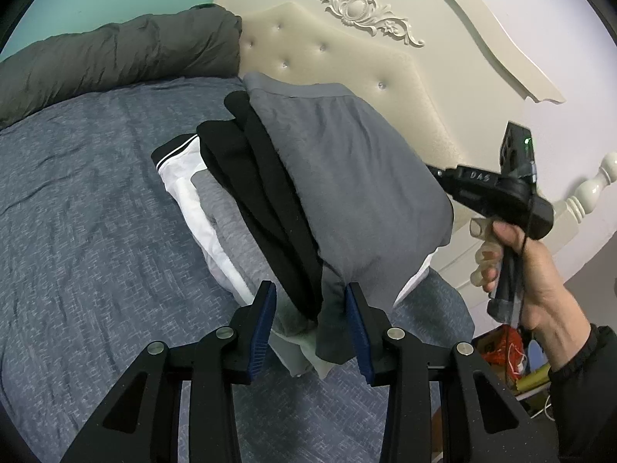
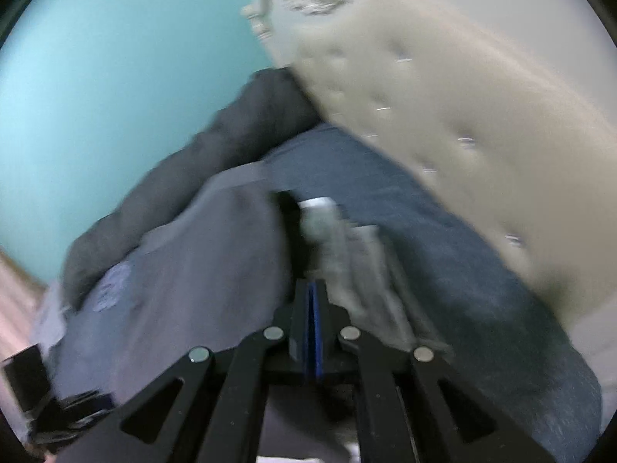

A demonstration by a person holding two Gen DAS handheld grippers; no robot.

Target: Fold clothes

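Observation:
A stack of folded clothes lies at the head of the bed: a grey garment (image 1: 347, 177) outermost, then black layers (image 1: 246, 169), then a white piece with black trim (image 1: 181, 177). My left gripper (image 1: 312, 310) has its blue pads on either side of the stack's near end, pressed against the fabric. A hand (image 1: 540, 281) holds the right gripper's black body (image 1: 486, 189) at the right, and its tip is hidden behind the grey garment. In the blurred right wrist view my right gripper (image 2: 313, 289) has its pads together, with the grey garment (image 2: 200, 262) left of it and pale layers (image 2: 347, 254) right.
The blue-grey bedsheet (image 1: 96, 212) spreads to the left and below. A dark rolled duvet (image 1: 115, 54) lies along the far edge by a teal wall. The cream tufted headboard (image 1: 327, 50) stands just behind the stack. Clutter (image 1: 505, 351) sits on the floor at lower right.

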